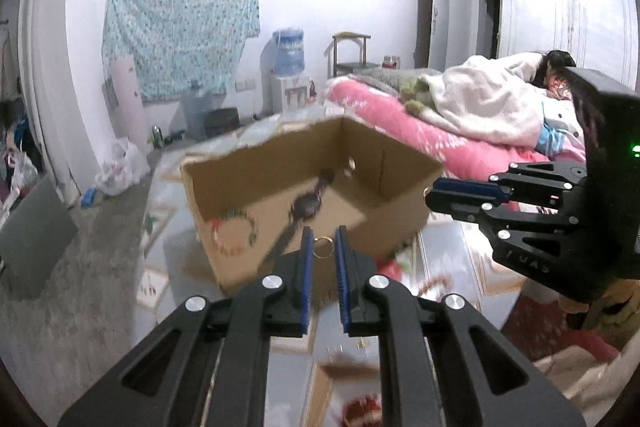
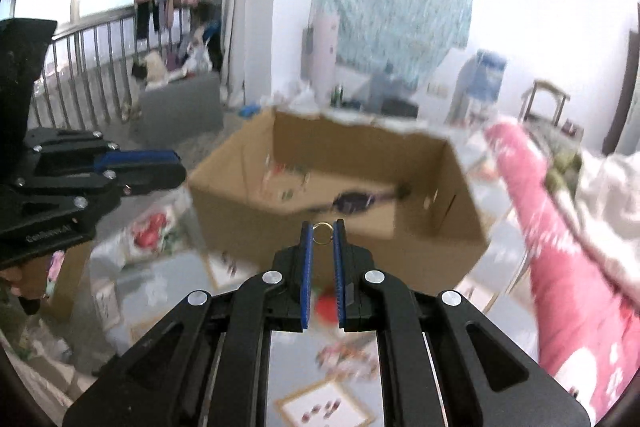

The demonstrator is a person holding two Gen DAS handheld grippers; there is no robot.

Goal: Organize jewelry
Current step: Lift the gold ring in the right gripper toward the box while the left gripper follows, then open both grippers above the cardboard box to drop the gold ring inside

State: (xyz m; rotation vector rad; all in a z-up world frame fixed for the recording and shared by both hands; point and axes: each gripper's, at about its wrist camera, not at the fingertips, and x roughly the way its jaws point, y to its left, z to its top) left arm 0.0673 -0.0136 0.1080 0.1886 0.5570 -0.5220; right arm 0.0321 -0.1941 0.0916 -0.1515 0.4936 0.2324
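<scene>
The left gripper (image 1: 321, 241) is pinching a small gold ring (image 1: 323, 247) between its blue pads, jaws nearly closed, w/ only the ring's width separating them. The right gripper (image 2: 323, 235) is doing the same w/ a second gold ring (image 2: 322, 233), held right at the fingertips, jaws standing close together around it.

Just ahead of both grippers an open cardboard box (image 1: 400, 215) is sitting on a glossy tabletop (image 1: 448, 251) w/ a printed floral pattern. Inside the box, beyond the left gripper's tips, a dark wristwatch (image 1: 307, 207) is lying stretched across the bottom; to the left of it a beaded bracelet (image 1: 234, 230) in red, white & green is lying in a loop (both blurred, so details are hard to read). From the right wrist view the same watch (image 2: 356, 202) is lying directly past the held ring, on the box floor.

Each gripper is showing up in the other's camera: the right one is hanging off to the right of the left gripper, near the box's right corner, & the left one is sitting to the left of the right gripper, level w/ the box's near-left edge.

Right of the grippers a pink blanket (image 2: 560, 251) is lying on a bed, w/ a person under a pale cover (image 1: 480, 103). Farther ahead, a water dispenser (image 1: 287, 67) is standing against the wall.
</scene>
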